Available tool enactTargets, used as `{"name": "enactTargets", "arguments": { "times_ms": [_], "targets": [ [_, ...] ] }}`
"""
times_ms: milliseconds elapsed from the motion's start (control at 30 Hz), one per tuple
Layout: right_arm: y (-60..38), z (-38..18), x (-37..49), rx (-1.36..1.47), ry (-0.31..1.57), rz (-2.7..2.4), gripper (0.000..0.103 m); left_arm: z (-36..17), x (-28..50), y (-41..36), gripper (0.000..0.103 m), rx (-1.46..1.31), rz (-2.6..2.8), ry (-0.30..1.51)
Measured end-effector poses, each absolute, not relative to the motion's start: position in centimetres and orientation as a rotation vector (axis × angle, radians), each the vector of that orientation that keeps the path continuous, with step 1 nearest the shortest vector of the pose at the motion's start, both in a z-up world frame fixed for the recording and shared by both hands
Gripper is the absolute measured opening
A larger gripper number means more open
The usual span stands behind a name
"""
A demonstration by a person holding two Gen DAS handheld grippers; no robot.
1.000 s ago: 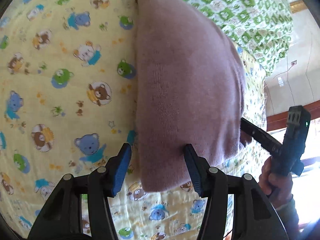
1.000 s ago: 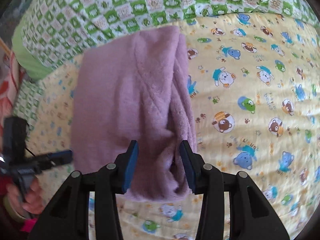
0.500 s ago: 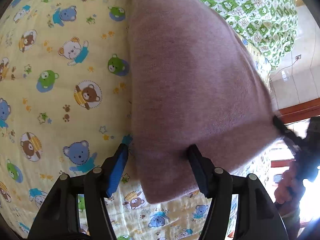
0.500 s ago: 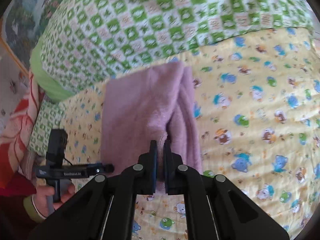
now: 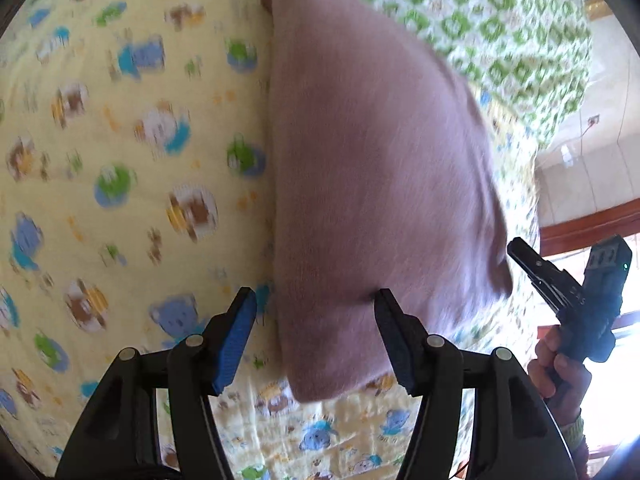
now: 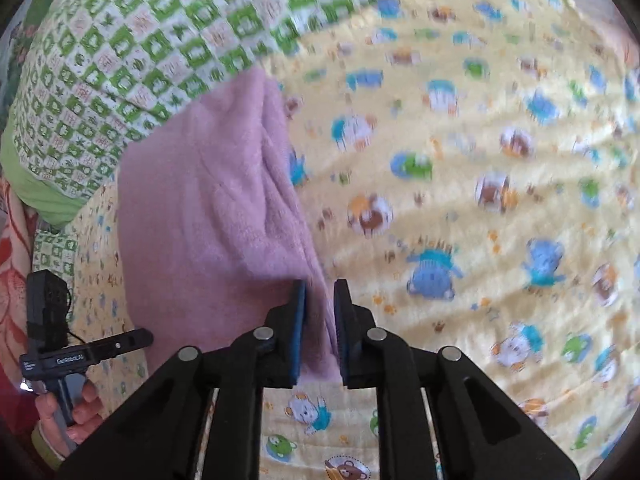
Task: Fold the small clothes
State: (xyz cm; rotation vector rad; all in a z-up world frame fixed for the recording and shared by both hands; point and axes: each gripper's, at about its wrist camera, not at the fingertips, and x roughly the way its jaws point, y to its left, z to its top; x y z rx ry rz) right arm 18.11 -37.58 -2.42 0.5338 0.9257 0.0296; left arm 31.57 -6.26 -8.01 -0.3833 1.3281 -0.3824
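Both views smeared by motion blur, the bear prints on the yellow sheet (image 5: 120, 200) hard to make out toward 9 o'clock. Folded pink cloth (image 5: 372, 184) lying on that sheet, running from 12 o'clock down to 6 in the left wrist view, its far end touching or tucked under the green checked quilt (image 5: 500, 32); cannot tell which. Left gripper (image 5: 316, 334) spread wide, the cloth's near left corner lying between the blue pads, right finger (image 5: 394, 328) at the cloth surface, left one out over the sheet; contact unclear. At 4 o'clock there, only the side of the right gripper (image 5: 520, 252) and the right hand (image 5: 562, 364), jaw gap not visible from that angle. Shown only in the right wrist view: right gripper (image 6: 319, 320) nearly closed, pinching the cloth (image 6: 208, 208) along its right edge, a strip of pink between the pads; layered folds and creases on that side, hidden from the other camera. Near corner of the cloth cut off behind the black fingers. At 8 o'clock, left gripper (image 6: 140, 337) seen side-on beside the cloth's left edge, left hand (image 6: 76, 408) on its handle, partly cropped by the lens rim. Red patterned fabric (image 6: 12, 280) at 9 o'clock, mostly out of frame.
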Motion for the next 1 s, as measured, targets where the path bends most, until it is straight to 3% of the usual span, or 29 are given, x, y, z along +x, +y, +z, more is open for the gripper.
{"name": "enactTargets", "arguments": {
  "times_ms": [67, 100, 133, 367, 500, 533, 567, 600, 667, 767, 833, 967, 1000],
  "targets": [
    [-37.5, -1.4, 19.1, 0.572, 0.894, 0.068, 0.03, -7.3, 33.1, -5.9, 0.066, -0.384, -0.365, 1.308],
    [-37.3, -1.3, 20.0, 0.581, 0.893, 0.075, 0.047, -7.1, 34.1, -5.8, 0.066, -0.387, -0.352, 1.304],
    [-37.3, -1.2, 20.5, 0.583, 0.887, 0.078, 0.055, -6.9, 35.3, -5.6, 0.066, -0.396, -0.342, 1.299],
    [-37.3, -2.8, 27.6, 0.598, 0.912, 0.115, 0.055, -6.6, 42.9, -5.6, 0.077, -0.436, -0.334, 1.281],
    [-37.3, -5.0, 30.7, 0.603, 0.979, 0.174, 0.055, -7.3, 46.3, -6.2, 0.077, -0.453, -0.315, 1.272],
    [-37.2, -5.6, 31.2, 0.613, 0.987, 0.196, 0.055, -7.4, 47.0, -6.2, 0.071, -0.464, -0.311, 1.256],
    [-37.1, -5.9, 31.6, 0.624, 0.99, 0.216, 0.052, -7.3, 47.5, -6.3, 0.039, -0.47, -0.315, 1.234],
    [-37.1, -6.1, 31.9, 0.635, 0.992, 0.236, 0.035, -7.1, 48.1, -6.7, 0.024, -0.466, -0.331, 1.226],
    [-37.4, -5.3, 31.9, 0.65, 0.955, 0.243, 0.024, -5.9, 48.2, -6.9, 0.019, -0.423, -0.336, 1.183],
    [-38.6, -4.1, 31.0, 0.697, 0.862, 0.247, 0.016, -5.8, 48.1, -7.6, 0.02, -0.35, -0.34, 1.16],
    [-39.2, -5.3, 31.1, 0.688, 0.894, 0.204, 0.012, -6.8, 48.3, -7.4, 0.023, -0.359, -0.339, 1.185],
    [-39.6, -6.3, 31.5, 0.727, 0.916, 0.225, 0.014, -6.9, 47.7, -6.3, 0.043, -0.41, -0.332, 1.204],
    [-39.5, -5.9, 31.3, 0.719, 0.911, 0.219, 0.021, -6.8, 47.3, -6.0, 0.048, -0.412, -0.328, 1.209]
  ]
}}
